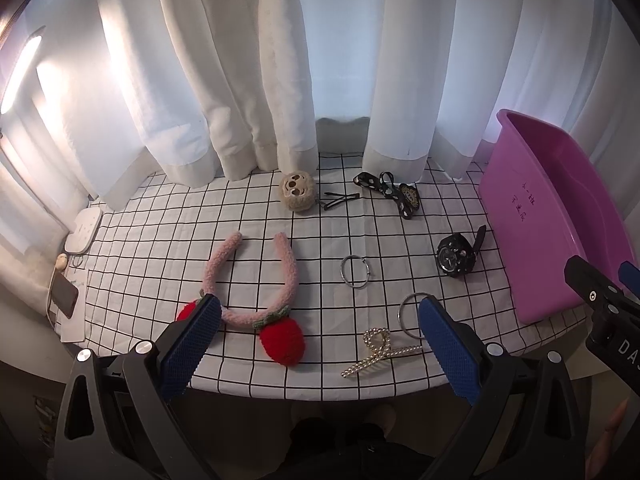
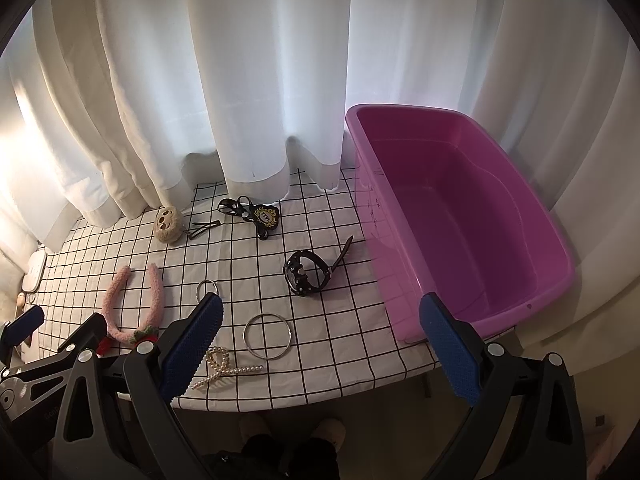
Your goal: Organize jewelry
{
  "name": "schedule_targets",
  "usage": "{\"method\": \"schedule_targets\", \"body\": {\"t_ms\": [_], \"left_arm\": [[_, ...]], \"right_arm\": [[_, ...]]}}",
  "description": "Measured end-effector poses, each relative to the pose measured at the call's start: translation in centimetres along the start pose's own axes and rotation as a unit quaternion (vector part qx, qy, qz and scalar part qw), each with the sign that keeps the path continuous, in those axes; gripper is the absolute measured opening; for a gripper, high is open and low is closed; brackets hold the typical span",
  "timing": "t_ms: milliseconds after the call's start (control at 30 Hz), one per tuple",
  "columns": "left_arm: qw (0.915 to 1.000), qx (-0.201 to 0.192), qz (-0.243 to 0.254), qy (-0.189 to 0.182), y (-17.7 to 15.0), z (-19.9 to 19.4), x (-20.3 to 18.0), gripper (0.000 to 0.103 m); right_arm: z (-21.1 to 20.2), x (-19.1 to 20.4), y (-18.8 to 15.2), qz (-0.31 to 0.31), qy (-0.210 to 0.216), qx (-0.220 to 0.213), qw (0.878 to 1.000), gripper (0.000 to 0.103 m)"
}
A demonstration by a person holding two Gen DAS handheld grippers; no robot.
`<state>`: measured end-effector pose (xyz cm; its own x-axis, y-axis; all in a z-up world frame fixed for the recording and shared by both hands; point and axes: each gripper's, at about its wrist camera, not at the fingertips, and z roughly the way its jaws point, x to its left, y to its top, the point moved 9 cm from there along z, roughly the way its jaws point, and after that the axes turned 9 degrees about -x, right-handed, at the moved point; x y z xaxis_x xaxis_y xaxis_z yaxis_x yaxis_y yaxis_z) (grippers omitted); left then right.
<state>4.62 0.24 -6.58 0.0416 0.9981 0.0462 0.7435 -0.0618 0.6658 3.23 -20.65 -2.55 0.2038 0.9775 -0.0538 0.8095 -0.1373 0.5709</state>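
Observation:
Jewelry lies spread on a checked tablecloth. A pink headband with red pom-poms lies near my left gripper, which is open and empty above the table's front edge. A pearl hair clip, two metal rings, a black watch, a dotted black bow, a black hairpin and a plush monkey charm lie beyond. My right gripper is open and empty, near the empty purple tub.
White curtains hang along the table's far edge. A white device and a phone sit at the left edge. My right gripper also shows at the right in the left wrist view.

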Motion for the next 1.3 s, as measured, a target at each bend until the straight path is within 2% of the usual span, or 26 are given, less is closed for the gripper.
{"method": "schedule_targets", "body": {"t_ms": [1033, 1200, 1300], "left_arm": [[0.9999, 0.001, -0.012, -0.005, -0.7, 0.2, 1.1, 0.097], [0.9994, 0.014, -0.030, -0.007, -1.5, 1.0, 2.1, 0.097], [0.9984, 0.031, -0.046, -0.009, -2.4, 2.1, 3.6, 0.097]], "right_arm": [[-0.2, 1.2, 0.2, -0.012, 0.002, -0.006, 1.000, 0.094], [0.0, 2.5, -0.2, -0.035, 0.022, -0.019, 0.999, 0.094], [1.1, 3.6, -1.5, -0.046, 0.036, -0.003, 0.998, 0.094]]}}
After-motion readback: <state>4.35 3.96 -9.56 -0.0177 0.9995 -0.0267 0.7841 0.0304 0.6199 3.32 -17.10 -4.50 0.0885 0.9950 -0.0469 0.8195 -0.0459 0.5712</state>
